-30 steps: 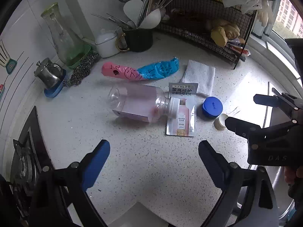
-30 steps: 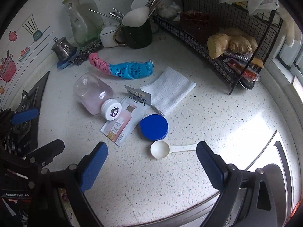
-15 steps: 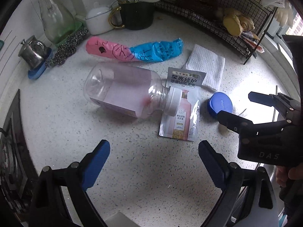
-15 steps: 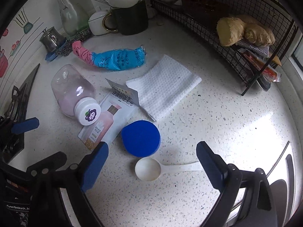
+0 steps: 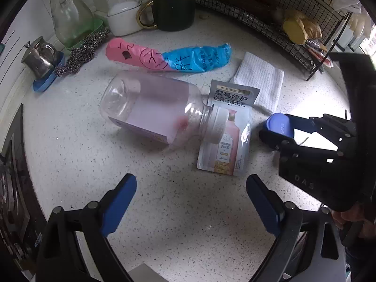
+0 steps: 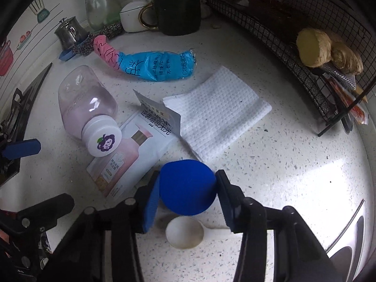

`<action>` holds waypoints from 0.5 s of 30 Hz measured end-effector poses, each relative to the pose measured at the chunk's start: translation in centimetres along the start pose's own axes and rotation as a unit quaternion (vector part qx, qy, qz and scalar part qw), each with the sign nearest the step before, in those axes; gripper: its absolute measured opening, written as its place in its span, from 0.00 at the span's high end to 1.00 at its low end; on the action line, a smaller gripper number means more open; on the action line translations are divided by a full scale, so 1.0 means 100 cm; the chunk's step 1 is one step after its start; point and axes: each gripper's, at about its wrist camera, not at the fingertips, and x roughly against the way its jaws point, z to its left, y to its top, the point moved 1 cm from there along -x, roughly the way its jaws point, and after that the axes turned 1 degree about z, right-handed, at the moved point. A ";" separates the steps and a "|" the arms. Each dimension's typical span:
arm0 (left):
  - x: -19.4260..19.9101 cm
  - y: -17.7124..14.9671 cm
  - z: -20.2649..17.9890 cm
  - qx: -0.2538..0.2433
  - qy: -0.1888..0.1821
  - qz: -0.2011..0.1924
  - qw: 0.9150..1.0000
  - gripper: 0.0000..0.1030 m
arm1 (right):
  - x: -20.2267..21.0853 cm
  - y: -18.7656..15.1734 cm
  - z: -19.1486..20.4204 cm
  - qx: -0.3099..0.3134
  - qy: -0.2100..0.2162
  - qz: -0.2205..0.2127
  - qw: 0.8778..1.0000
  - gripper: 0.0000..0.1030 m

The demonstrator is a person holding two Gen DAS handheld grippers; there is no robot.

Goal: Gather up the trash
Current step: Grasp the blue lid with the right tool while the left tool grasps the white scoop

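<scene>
A clear pink-labelled bottle (image 5: pixel 155 112) with a white cap lies on its side on the speckled counter; it also shows in the right wrist view (image 6: pixel 87 108). A torn sachet (image 5: pixel 226 141) lies by its cap. A pink and blue wrapper (image 5: pixel 169 57) lies behind. My right gripper (image 6: pixel 186 193) is shut on a blue lid (image 6: pixel 186 186), just above a white plastic spoon (image 6: pixel 184 232). In the left wrist view the right gripper (image 5: pixel 279 129) holds the blue lid (image 5: pixel 278 123). My left gripper (image 5: pixel 190 202) is open and empty, short of the bottle.
A white paper towel (image 6: pixel 216 110) lies behind the lid. A black cup of utensils (image 5: pixel 172 11), a white pot (image 5: pixel 124 18), a glass carafe (image 5: pixel 68 16) and a steel scourer (image 5: pixel 80 55) stand at the back. A wire rack (image 6: pixel 305 35) holds ginger. A stove (image 5: pixel 9 188) is at left.
Both grippers moved forward toward the trash. The right gripper's jaws closed on the blue lid, which was lying free on the counter before.
</scene>
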 end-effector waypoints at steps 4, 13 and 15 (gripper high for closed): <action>0.010 -0.001 -0.003 -0.007 0.001 -0.007 1.000 0.09 | 0.009 -0.004 0.002 -0.010 0.020 -0.011 1.000 0.58; 0.042 0.007 -0.033 -0.060 -0.014 -0.037 0.997 0.09 | 0.078 -0.025 -0.024 -0.065 0.007 -0.052 0.997 0.58; 0.043 0.010 -0.044 -0.077 -0.017 -0.041 0.996 0.09 | 0.089 -0.038 -0.037 -0.082 0.000 -0.054 0.995 0.58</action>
